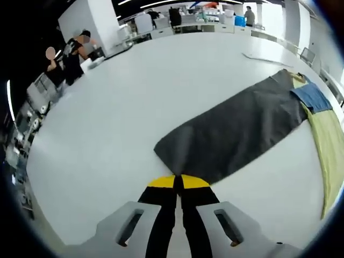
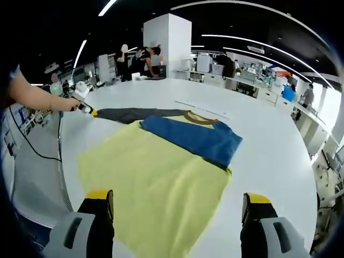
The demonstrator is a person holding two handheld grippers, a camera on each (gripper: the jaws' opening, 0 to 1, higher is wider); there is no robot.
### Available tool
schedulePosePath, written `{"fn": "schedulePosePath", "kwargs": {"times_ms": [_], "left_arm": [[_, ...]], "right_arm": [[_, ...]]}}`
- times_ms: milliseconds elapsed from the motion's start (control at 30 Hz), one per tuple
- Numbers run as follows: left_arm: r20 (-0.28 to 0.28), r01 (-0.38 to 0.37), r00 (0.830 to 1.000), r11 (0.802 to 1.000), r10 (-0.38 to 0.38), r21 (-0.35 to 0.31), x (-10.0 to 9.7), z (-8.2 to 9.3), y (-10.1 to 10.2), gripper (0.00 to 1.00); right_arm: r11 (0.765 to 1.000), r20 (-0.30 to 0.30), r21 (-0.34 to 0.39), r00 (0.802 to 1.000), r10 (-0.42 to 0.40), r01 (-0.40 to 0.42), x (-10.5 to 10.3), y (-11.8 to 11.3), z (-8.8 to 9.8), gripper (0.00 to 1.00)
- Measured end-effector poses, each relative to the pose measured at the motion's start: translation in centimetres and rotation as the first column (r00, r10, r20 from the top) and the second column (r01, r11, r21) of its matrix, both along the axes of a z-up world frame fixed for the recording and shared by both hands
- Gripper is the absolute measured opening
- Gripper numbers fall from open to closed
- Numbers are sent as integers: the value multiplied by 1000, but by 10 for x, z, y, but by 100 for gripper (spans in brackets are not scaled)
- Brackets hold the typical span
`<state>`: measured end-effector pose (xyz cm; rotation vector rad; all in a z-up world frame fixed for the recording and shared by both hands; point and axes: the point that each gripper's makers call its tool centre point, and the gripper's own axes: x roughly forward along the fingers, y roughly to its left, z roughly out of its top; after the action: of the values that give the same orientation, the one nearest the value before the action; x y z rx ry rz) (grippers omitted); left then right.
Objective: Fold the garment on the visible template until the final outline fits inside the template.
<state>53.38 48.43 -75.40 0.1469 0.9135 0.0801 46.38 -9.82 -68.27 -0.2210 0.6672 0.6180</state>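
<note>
- In the left gripper view, the left gripper (image 1: 178,183) has its two yellow-tipped jaws pressed together, pinching the near edge of the grey sleeve (image 1: 236,131).
- The grey sleeve lies stretched flat across the white table (image 1: 123,118), running away from the jaws toward the blue panel (image 1: 313,97) and the yellow panel (image 1: 330,142) of the garment at the right edge of that view.
- In the right gripper view, the right gripper (image 2: 177,207) has its jaws spread wide apart, holding nothing; they stand over the near edge of the garment's yellow panel (image 2: 156,183), and whether they touch the cloth cannot be told.
- The garment lies flat on the white table (image 2: 269,156): the yellow panel nearest, the blue panel (image 2: 193,137) folded across it, a brown collar (image 2: 201,117) beyond, and the grey sleeve (image 2: 129,114) reaching out to the left.
- At the tip of that sleeve the left gripper (image 2: 92,112) shows, held by a person's hand (image 2: 67,103), its tip at the cloth.
- A template outline cannot be made out on the table.
- People (image 2: 138,59) stand at benches beyond the table.
</note>
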Motion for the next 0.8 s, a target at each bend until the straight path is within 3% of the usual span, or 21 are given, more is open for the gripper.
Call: {"fn": "schedulePosePath", "kwargs": {"times_ms": [433, 800], "left_arm": [[20, -13, 1000, 1000, 13, -22, -5, 13, -11, 0], [48, 48, 998, 999, -47, -15, -2, 32, -24, 0]], "right_arm": [[1000, 5, 8, 1000, 4, -4, 0, 1, 1, 99], [1000, 5, 18, 1000, 21, -21, -1, 4, 0, 99]]}}
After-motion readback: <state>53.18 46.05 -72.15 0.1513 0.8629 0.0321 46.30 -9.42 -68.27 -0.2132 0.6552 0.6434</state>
